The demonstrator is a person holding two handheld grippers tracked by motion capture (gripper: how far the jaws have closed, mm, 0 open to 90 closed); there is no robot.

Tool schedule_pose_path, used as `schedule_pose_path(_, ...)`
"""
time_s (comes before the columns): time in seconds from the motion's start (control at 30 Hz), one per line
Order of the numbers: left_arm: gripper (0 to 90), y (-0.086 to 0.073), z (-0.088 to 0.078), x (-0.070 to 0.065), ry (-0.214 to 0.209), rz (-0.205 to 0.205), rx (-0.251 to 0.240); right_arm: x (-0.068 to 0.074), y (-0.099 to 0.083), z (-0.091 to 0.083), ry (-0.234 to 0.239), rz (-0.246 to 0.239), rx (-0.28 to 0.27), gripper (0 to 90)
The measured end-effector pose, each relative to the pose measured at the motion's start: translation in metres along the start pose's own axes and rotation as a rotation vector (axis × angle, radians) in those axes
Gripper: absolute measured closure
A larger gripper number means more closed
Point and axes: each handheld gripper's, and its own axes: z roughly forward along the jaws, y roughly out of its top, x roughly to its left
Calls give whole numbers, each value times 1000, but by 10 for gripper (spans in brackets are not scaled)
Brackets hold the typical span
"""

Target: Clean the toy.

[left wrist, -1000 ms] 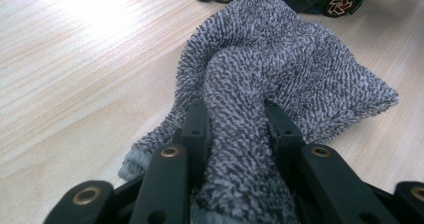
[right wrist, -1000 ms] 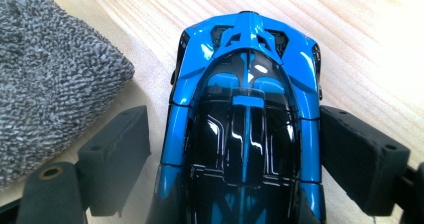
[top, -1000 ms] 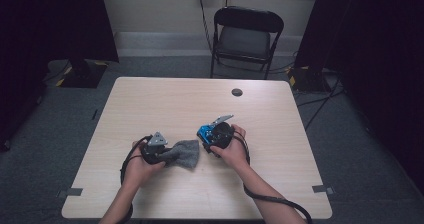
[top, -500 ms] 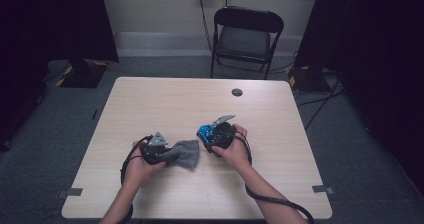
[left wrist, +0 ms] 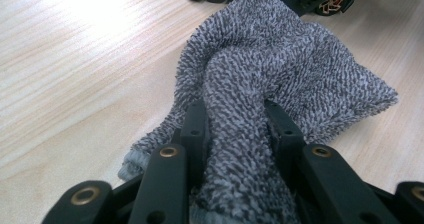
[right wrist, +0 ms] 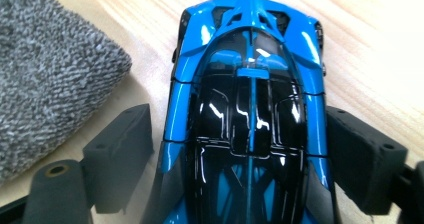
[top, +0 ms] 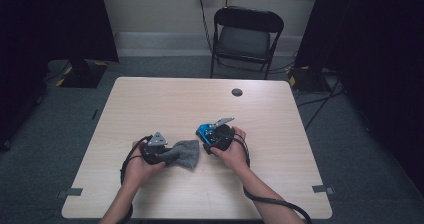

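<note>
left claw is pinching a bunched fold of the grey cloth, jaws pressed in on either side of it in the left gripper view, and the rest of the cloth fans out flat on the surface ahead. over on the right, the right claw has the blue toy car between its jaws; in the right gripper view the car runs lengthwise straight out from the claw, nose away. the right pad sits against its side, the left pad shows a sliver of gap, so whether it truly clamps i cannot tell. key relation: the cloth's free edge lies just beside the car's left flank, wheels almost at the fabric. looks like a wipe coming, and the left hand has the short trip.
</note>
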Motion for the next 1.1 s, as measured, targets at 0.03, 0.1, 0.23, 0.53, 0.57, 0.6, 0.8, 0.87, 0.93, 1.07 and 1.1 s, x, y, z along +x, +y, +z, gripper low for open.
schedule_pose_path(0.03,679,0,0,0,0,0,0,1,0,0,-11,5,-2,206)
schedule_pose_path(0.1,678,0,0,0,4,1,0,1,0,-1,-27,17,-3,240)
schedule_pose_path(0.23,679,0,0,-1,10,0,1,1,0,-3,-34,25,3,259)
schedule_pose_path(0.53,688,1,-1,0,6,-18,-2,2,1,-5,-38,20,22,261)
schedule_pose_path(0.57,695,1,-2,-1,9,-22,0,2,1,-5,-40,10,25,261)
schedule_pose_path(0.6,704,2,-2,-1,11,-28,4,3,1,-6,-46,-5,25,261)
schedule_pose_path(0.8,715,3,-9,4,44,-64,-16,-1,-3,-12,-25,-5,25,262)
schedule_pose_path(0.87,715,3,-12,6,47,-89,-33,-1,-5,-15,-26,-18,25,262)
schedule_pose_path(0.93,716,4,-16,8,59,-110,-55,0,-6,-17,-16,-21,22,262)
schedule_pose_path(1.07,716,7,-23,13,101,-145,-89,2,-7,-25,1,-41,5,262)
schedule_pose_path(1.1,716,8,-24,14,117,-165,-95,3,-8,-27,6,-48,1,262)
